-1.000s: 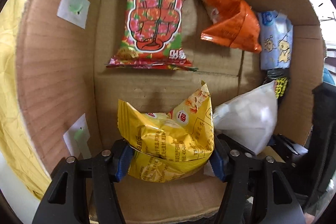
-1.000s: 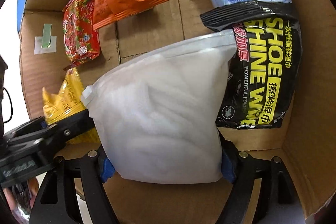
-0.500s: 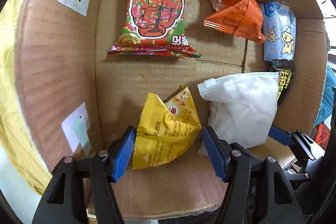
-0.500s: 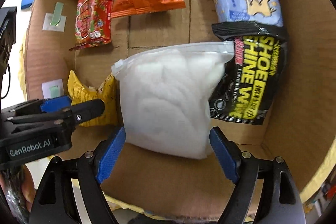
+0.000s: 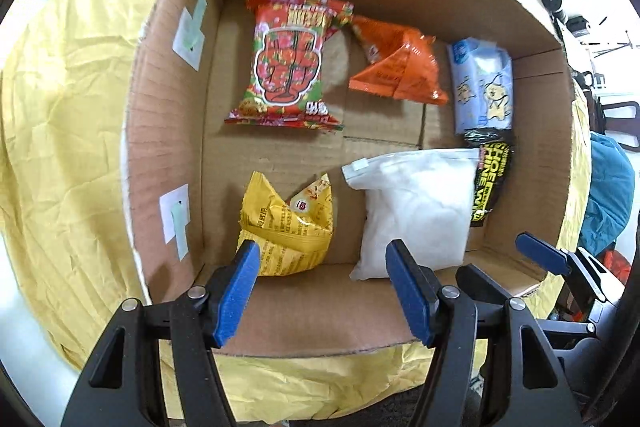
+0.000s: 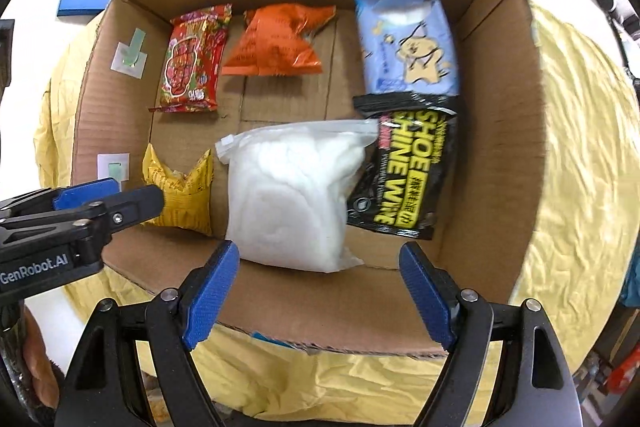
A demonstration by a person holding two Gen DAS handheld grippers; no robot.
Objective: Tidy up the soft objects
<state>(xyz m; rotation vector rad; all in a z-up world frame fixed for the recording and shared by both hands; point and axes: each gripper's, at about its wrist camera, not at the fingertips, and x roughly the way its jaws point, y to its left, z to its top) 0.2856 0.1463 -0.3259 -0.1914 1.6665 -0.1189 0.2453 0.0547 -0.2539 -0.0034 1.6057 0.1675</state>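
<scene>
Only the right wrist view shows a hand (image 6: 34, 359), apparently the person's. Both the left gripper (image 5: 324, 291) and right gripper (image 6: 320, 297) gape empty above the brown cardboard box (image 6: 500, 147), where the crumpled yellow snack bag (image 5: 290, 227) and white padded pouch (image 6: 292, 195) lie near its front wall.

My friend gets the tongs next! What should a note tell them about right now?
Left tongs: open, empty, above the crinkled yellow snack bag.
Right tongs: jaws just opened, empty, above the white zip pouch.
All six packs lie in the brown cardboard box: red snack packet, orange foil bag, light blue wipes pack, black shoe-wipes pack, plus those two.
Done: both bags dropped in.
Left: no packs visible outside the box.
</scene>
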